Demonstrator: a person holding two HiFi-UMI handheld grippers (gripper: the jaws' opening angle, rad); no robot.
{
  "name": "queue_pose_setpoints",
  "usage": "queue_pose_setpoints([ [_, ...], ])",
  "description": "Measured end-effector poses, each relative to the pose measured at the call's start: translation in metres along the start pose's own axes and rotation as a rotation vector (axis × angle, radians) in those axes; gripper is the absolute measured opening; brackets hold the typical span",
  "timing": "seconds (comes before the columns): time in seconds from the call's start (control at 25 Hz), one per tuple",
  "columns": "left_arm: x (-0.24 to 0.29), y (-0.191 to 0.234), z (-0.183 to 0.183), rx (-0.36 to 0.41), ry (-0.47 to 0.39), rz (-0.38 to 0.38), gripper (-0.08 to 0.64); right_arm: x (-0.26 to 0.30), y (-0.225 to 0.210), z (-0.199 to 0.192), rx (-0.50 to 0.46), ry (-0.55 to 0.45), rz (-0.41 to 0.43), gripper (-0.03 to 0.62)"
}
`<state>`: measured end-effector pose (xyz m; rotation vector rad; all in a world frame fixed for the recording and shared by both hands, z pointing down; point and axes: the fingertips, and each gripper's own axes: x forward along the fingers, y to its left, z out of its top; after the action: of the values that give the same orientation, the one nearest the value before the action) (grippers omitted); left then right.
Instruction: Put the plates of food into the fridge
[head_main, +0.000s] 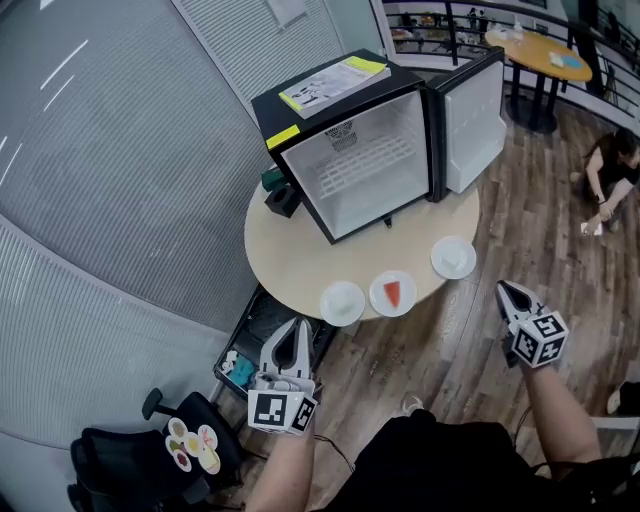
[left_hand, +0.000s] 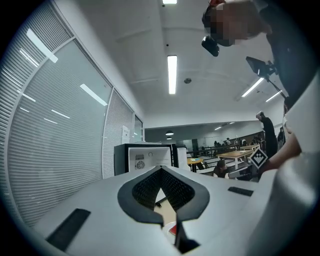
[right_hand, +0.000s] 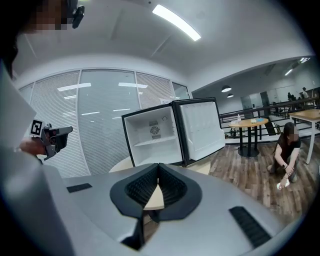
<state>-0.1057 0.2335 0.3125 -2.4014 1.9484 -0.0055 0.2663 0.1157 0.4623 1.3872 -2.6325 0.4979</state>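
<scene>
Head view: both closed and empty, my left gripper (head_main: 297, 330) and right gripper (head_main: 508, 292) flank three plates (head_main: 393, 293); the left plate (head_main: 343, 302) lies just ahead of my left gripper.

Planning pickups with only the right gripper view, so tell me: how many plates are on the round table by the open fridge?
Observer: Three, at the near edge of the table: left plate, middle plate, right plate.
Operator: What food?
Observer: A red wedge on the middle plate; the others look pale, too small to name.
Operator: Left gripper free?
Observer: Yes, the left gripper is shut and empty.
</scene>
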Motion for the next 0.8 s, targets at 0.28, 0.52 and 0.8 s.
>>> queue_pose_setpoints([
  [0.28,0.055,0.043,-0.010,-0.015,-0.006,-0.064,0.002,0.056,-0.016,0.010,0.118,-0.021,-0.107,0.005],
  [0.52,0.097,0.044,-0.012,-0.039,-0.022,-0.136,0.002,0.061,-0.033,0.017,0.160,-0.037,-0.162,0.006],
  [0.8,0.133,0.036,-0.016,-0.049,-0.025,-0.176,0.002,0.075,-0.061,0.003,0.169,-0.031,-0.200,0.005],
])
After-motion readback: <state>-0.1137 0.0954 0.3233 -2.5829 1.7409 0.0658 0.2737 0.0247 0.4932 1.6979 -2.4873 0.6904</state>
